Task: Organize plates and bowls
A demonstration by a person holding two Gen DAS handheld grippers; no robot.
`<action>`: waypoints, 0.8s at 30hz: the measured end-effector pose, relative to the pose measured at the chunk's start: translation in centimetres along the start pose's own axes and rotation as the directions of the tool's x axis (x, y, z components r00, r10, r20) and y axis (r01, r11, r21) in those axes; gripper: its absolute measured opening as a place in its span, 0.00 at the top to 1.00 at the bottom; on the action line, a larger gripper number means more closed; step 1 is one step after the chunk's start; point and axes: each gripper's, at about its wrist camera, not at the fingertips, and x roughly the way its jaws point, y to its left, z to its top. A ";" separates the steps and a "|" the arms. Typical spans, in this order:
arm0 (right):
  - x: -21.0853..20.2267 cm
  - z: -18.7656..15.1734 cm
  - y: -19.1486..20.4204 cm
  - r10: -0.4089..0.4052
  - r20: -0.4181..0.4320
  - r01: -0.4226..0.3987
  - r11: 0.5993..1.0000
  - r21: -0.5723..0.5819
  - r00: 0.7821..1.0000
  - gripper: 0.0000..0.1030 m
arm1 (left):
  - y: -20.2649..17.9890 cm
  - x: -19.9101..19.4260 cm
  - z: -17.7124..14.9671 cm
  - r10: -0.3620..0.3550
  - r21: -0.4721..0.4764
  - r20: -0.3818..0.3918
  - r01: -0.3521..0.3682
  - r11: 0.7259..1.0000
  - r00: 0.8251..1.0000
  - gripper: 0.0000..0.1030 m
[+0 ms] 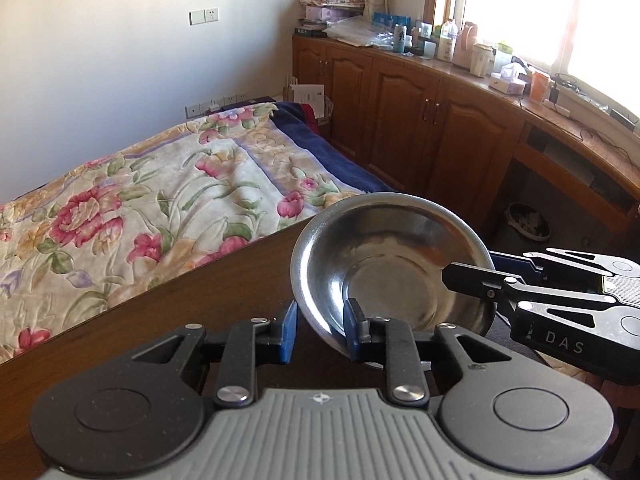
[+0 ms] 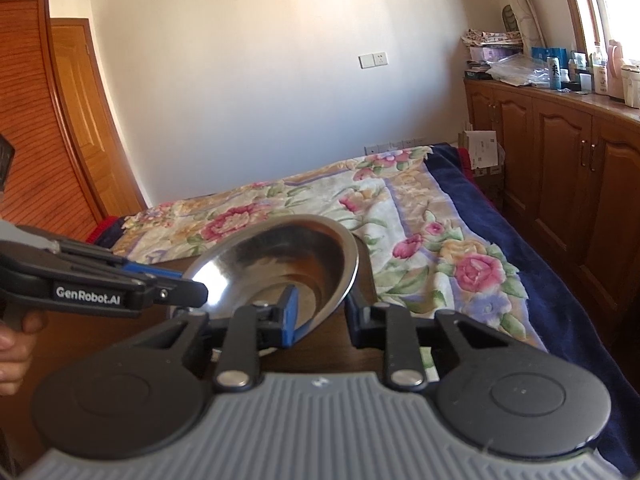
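Note:
A steel bowl (image 1: 392, 264) stands near the far edge of the brown table (image 1: 200, 300). My left gripper (image 1: 320, 320) straddles its near rim. The right finger (image 1: 354, 328) is inside the bowl and the left pad (image 1: 290, 336) is outside, where a sliver of table shows between pad and wall. My right gripper (image 1: 472, 266) reaches in from the right, one finger over the rim. In the right wrist view the right gripper (image 2: 322, 312) straddles the bowl (image 2: 280, 256) the same way, and the left gripper (image 2: 192, 282) comes in from the left. Both are open.
A bed with a floral quilt (image 1: 160, 200) lies just beyond the table edge. Wooden cabinets (image 1: 420, 120) with a cluttered top run along the window wall. A hand (image 2: 16, 344) holds the left gripper. A white edge (image 1: 376, 365) peeks out under the bowl.

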 end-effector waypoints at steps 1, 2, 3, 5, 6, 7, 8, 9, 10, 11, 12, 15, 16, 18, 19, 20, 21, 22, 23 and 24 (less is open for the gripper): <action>-0.2 0.1 0.2 0.000 0.004 0.000 1.000 -0.009 1.000 0.73 | -0.1 -0.4 0.0 0.002 0.002 0.005 -0.002 1.000 1.000 0.74; -0.4 0.3 0.4 0.001 0.007 -0.001 1.000 -0.016 1.000 0.73 | -0.1 -0.8 0.1 0.004 0.003 0.011 -0.004 1.000 1.000 0.74; -0.7 0.4 0.6 0.003 0.011 -0.003 1.000 -0.020 1.000 0.73 | -0.2 -1.2 0.2 0.006 0.004 0.016 -0.006 1.000 1.000 0.74; -1.2 0.7 0.9 0.008 0.020 -0.007 1.000 -0.027 1.000 0.73 | -0.3 -2.1 0.3 0.009 0.007 0.025 -0.009 1.000 1.000 0.74; -1.4 0.9 1.1 0.009 0.024 -0.008 1.000 -0.031 1.000 0.73 | -0.4 -2.6 0.3 0.012 0.007 0.030 -0.012 1.000 0.999 0.74; -1.7 1.1 1.3 0.010 0.029 -0.009 0.999 -0.036 1.000 0.73 | -0.4 -3.1 0.4 0.014 0.008 0.036 -0.014 1.000 0.999 0.74; -2.0 1.2 1.4 0.012 0.033 -0.011 0.999 -0.040 0.999 0.73 | -0.4 -3.6 0.3 0.015 0.009 0.042 -0.015 1.000 0.999 0.74; -2.3 1.3 1.6 0.013 0.038 -0.011 0.999 -0.045 0.999 0.73 | -0.5 -4.0 0.4 0.012 0.010 0.047 -0.013 1.000 0.999 0.74; -2.6 1.5 1.8 0.014 0.042 -0.012 0.999 -0.050 0.999 0.73 | -0.6 -4.5 0.4 0.010 0.010 0.052 -0.010 1.000 0.999 0.74; -2.8 1.6 2.0 0.014 0.046 -0.012 0.998 -0.054 0.999 0.73 | -0.6 -5.0 0.4 -0.006 0.009 0.061 0.006 1.000 0.998 0.80; -3.1 1.7 2.1 0.015 0.049 -0.013 0.998 -0.057 0.999 0.73 | -0.6 -5.5 0.4 -0.024 0.007 0.066 0.024 1.000 0.998 0.81; -3.7 1.9 2.7 0.045 0.045 -0.042 0.997 -0.063 0.998 0.80 | -1.5 -7.1 0.5 -0.026 0.033 0.078 0.023 0.999 0.997 0.82; -4.0 2.0 3.0 0.034 0.054 -0.030 0.997 -0.070 0.998 0.86 | -1.9 -7.4 0.4 -0.016 0.048 0.074 0.013 0.999 0.997 0.83; -3.9 2.1 3.7 0.018 0.016 -0.016 0.994 -0.104 1.000 1.00 | -2.3 -7.6 -0.2 -0.002 0.077 0.061 -0.003 0.997 0.998 0.83; -3.5 1.9 3.9 0.031 -0.011 -0.032 0.993 -0.114 0.999 1.00 | -2.2 -7.6 -0.5 0.003 0.085 0.060 -0.008 0.996 0.998 0.83; -3.0 1.7 4.0 0.024 -0.025 -0.027 0.992 -0.126 0.999 1.00 | -1.8 -7.3 -0.7 0.025 0.075 0.058 -0.030 0.997 0.998 0.83; -2.5 1.5 4.0 0.020 -0.043 -0.026 0.990 -0.137 0.999 1.00 | -1.3 -6.8 -0.9 0.035 0.054 0.043 -0.037 0.998 0.998 0.83; -2.0 1.3 3.7 0.004 -0.049 -0.011 0.991 -0.131 0.999 1.00 | -0.6 -6.6 -1.1 0.035 0.028 0.037 -0.036 0.999 0.999 0.83; -1.7 1.2 3.4 -0.003 -0.059 -0.005 0.992 -0.127 0.998 1.00 | -0.2 -6.5 -1.2 0.043 0.020 0.045 -0.044 0.999 0.998 0.79; -1.7 1.3 2.8 0.018 -0.059 -0.024 0.994 -0.109 0.998 1.00 | 0.0 -6.5 -1.3 0.056 0.025 0.058 -0.057 0.998 0.997 0.72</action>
